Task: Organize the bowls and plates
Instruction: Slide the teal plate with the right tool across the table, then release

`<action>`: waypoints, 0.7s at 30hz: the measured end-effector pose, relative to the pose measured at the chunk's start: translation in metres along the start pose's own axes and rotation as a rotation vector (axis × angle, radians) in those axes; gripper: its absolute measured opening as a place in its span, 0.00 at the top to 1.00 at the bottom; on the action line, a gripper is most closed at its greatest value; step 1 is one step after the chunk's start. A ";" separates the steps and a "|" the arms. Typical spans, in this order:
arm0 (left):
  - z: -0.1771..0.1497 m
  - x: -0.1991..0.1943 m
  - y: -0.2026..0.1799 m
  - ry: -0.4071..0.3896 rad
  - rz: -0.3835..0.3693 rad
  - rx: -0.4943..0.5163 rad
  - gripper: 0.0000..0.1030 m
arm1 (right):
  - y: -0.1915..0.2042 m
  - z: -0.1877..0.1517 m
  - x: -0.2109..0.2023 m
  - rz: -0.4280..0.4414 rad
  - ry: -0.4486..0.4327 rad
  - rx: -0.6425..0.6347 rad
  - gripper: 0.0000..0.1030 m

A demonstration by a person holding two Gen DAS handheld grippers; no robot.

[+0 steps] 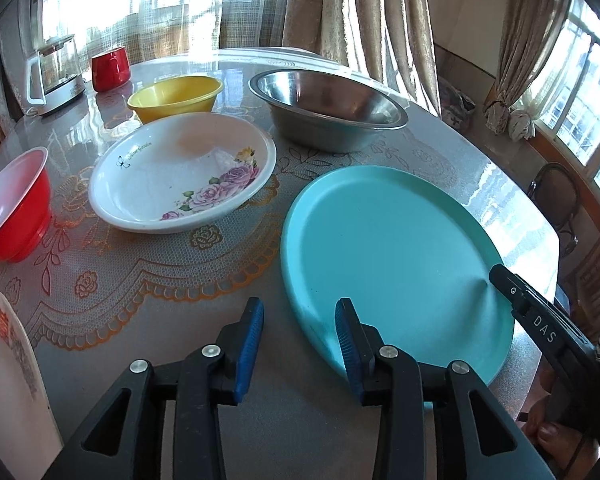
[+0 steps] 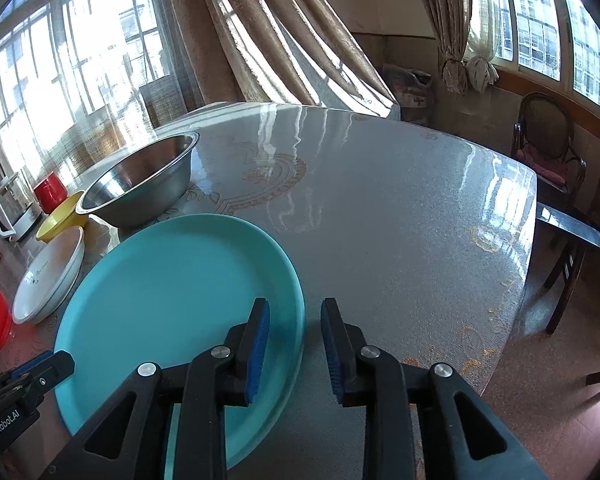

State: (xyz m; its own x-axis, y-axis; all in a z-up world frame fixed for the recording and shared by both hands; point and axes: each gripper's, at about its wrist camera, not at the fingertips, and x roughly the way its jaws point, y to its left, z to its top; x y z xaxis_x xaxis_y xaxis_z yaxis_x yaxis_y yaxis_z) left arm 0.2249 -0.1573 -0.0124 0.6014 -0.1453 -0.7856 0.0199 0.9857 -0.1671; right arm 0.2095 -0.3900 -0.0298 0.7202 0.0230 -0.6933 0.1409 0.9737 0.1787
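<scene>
Turquoise plate (image 1: pixel 388 256): lies flat on the tabletop (image 1: pixel 148 280), near its front edge, to the right of the other dishes.
Left gripper (image 1: pixel 300 344): jaws apart, nothing pressed between the blue pads. Its right finger stands over the plate's near-left rim; its left finger hangs over bare tabletop, so the rim lies in the gap between them, with no pad seen touching it.
Right gripper (image 2: pixel 294 344): jaws apart as well, no pad pressing on anything. Its left finger sits above the plate's right part, its right finger over bare tabletop; the plate's right rim runs between the two.
Right gripper seen from the left wrist: its black tip comes in over the plate's right edge; whether it touches there I cannot tell.
Floral dish (image 1: pixel 182 172): white, shallow, rose pattern, left of and behind the turquoise plate, apart from it.
Steel bowl (image 1: pixel 328 108): upright, behind the turquoise plate, near its far rim.
Yellow bowl (image 1: pixel 176 96): behind the floral dish, just beside it.
Red bowl (image 1: pixel 14 204): white inside, at the left edge, well apart from the turquoise plate.
Red mug (image 1: pixel 110 68): far left of the tabletop, beside a glass kettle (image 1: pixel 56 76).
Patterned white dish (image 1: pixel 8 380): cut off at the lower left corner; its shape cannot be made out.
Person: fingers (image 1: pixel 548 436) on the right gripper's handle at the lower right of the left wrist view.
</scene>
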 end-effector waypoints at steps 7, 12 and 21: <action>-0.019 -0.026 0.007 -0.033 -0.009 -0.021 0.51 | -0.004 -0.012 -0.013 0.023 0.001 0.056 0.72; -0.031 -0.052 0.010 -0.077 -0.009 0.019 0.42 | -0.002 -0.022 -0.023 0.032 -0.004 0.075 0.71; -0.050 -0.095 0.020 -0.149 0.005 0.120 0.25 | 0.008 -0.043 -0.049 0.029 0.000 0.112 0.69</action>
State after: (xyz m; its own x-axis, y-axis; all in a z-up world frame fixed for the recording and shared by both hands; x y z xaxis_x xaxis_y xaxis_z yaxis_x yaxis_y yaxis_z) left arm 0.1286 -0.1276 0.0291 0.7132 -0.1351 -0.6878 0.1066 0.9907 -0.0841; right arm 0.1458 -0.3737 -0.0241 0.7248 0.0505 -0.6871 0.1956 0.9412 0.2755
